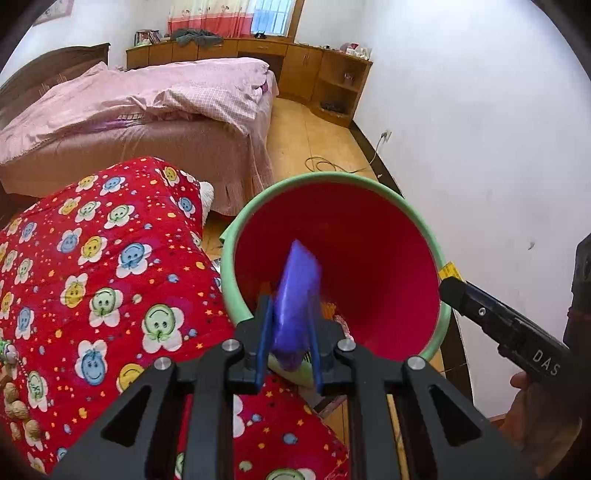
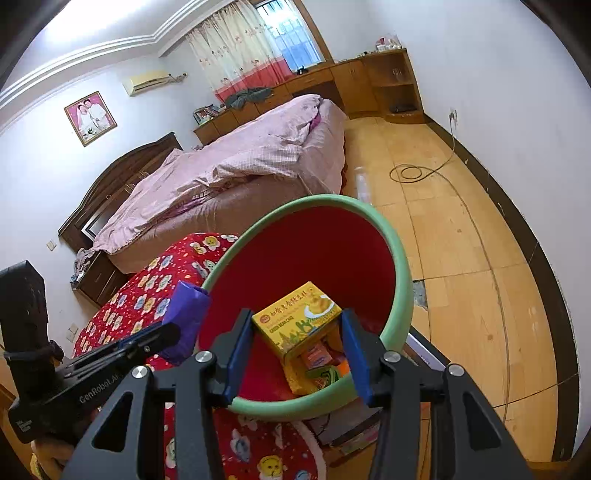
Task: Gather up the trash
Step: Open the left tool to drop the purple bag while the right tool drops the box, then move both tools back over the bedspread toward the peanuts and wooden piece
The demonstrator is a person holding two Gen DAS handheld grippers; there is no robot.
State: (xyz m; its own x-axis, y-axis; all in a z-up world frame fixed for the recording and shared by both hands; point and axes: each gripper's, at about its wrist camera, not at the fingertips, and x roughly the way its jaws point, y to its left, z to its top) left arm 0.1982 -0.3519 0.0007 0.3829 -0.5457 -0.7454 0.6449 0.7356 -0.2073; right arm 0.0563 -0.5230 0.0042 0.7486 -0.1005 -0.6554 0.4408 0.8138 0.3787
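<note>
Clamping a crumpled purple wrapper [image 1: 301, 269] in the left gripper [image 1: 291, 306], blue fingers [image 1: 266, 332] pressed nearly together on its lower half, upper half sticking up past the tips. Hanging over the near rim of a red bin with a green rim [image 1: 332, 177], mouth wide open to both cameras.

Gripping a yellow snack box [image 2: 291, 321] with the right gripper [image 2: 295, 314], fingers [image 2: 238, 343] partway apart and closed on the box's two sides, printed face up and tilted. Holding it inside the bin's mouth [image 2: 402, 266], above a small heap of orange and green packets [image 2: 317, 358] at the bottom. Showing in the left wrist view only as a yellow corner at the right gripper's [image 1: 452, 291] tip, right at the bin's far-side rim, with part of a hand [image 1: 528, 402] behind it. Reaching in from the left in the right wrist view, the left gripper [image 2: 173, 334] with the wrapper [image 2: 188, 317] just outside the rim.

Just beside the bin, spread over something low, a red quilt [image 1: 110, 258] printed with smiling flowers. Beyond that, a bed [image 1: 147, 103] under a rumpled pink cover. To its right, wooden floor [image 2: 461, 240] with a coiled cable [image 2: 408, 172] near the wall. Farthest back, wooden cabinets [image 1: 295, 62] under a curtained window [image 1: 210, 18].
</note>
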